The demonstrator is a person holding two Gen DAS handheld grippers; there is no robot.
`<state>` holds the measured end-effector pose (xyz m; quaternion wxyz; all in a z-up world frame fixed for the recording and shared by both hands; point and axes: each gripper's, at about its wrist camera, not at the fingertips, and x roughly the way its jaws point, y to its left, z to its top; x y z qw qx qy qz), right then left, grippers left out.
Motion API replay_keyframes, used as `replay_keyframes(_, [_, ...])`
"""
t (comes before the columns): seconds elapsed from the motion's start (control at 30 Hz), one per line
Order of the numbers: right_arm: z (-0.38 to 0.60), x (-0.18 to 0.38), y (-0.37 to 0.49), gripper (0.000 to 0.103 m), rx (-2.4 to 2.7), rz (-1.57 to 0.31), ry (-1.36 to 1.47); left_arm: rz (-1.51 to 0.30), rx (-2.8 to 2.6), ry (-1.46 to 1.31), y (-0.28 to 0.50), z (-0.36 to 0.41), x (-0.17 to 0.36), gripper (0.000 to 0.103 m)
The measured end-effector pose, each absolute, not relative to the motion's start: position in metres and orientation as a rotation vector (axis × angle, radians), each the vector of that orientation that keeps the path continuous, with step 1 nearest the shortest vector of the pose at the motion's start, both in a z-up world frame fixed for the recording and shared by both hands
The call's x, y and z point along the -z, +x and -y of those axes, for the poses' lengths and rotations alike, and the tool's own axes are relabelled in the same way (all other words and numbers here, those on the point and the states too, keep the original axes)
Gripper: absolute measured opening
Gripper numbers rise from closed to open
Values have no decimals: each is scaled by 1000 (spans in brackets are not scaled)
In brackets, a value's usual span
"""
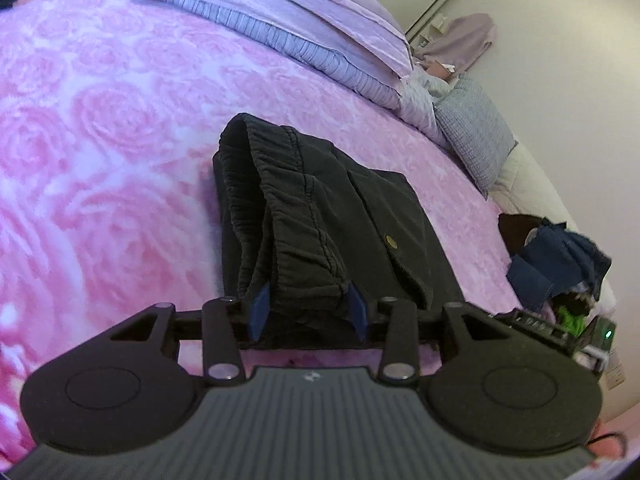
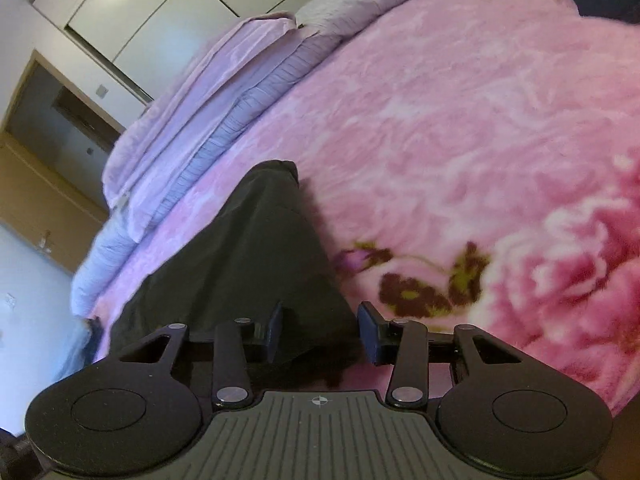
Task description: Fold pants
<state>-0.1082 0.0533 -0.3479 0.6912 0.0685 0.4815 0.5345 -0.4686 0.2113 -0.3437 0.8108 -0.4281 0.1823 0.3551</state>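
Black pants (image 1: 320, 200) lie folded into a compact bundle on the pink rose-patterned blanket (image 1: 100, 140), elastic waistband on top and a brass button showing on a pocket flap. My left gripper (image 1: 307, 312) is open, its blue-padded fingers (image 1: 256, 314) standing either side of the waistband's near end. In the right wrist view the pants (image 2: 248, 248) stretch away as a dark strip. My right gripper (image 2: 323, 330) is also open, with the near edge of the fabric lying between its fingers (image 2: 370, 332).
Folded lilac quilts and pillows (image 1: 280, 12) are stacked along the bed's far side, with a grey checked pillow (image 1: 476, 128) beside them. A heap of dark blue and green clothes (image 1: 560, 264) sits at the right edge. White wardrobe doors (image 2: 140, 8) stand beyond the bed.
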Motion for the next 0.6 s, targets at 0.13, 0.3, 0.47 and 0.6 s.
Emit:
replay_keyframes(0.13, [-57,347,-107,39,-1203,-1079,147,-342,-735,-969,-475,-211,341,36])
replay_keyframes(0.3, [-60,356,-110,39,-1207,-1076,143,-263,-726,-1138,-495,-216,358,35])
replay_keyframes(0.47, [-63,362,-109,39,-1210,-1077,142,-207,-705,-1232,-503,-212,373,35])
replay_keyframes(0.6, [-63,362,-110,39,-1209,-1073,142,-158,-686,-1264,-497,-220,373,35])
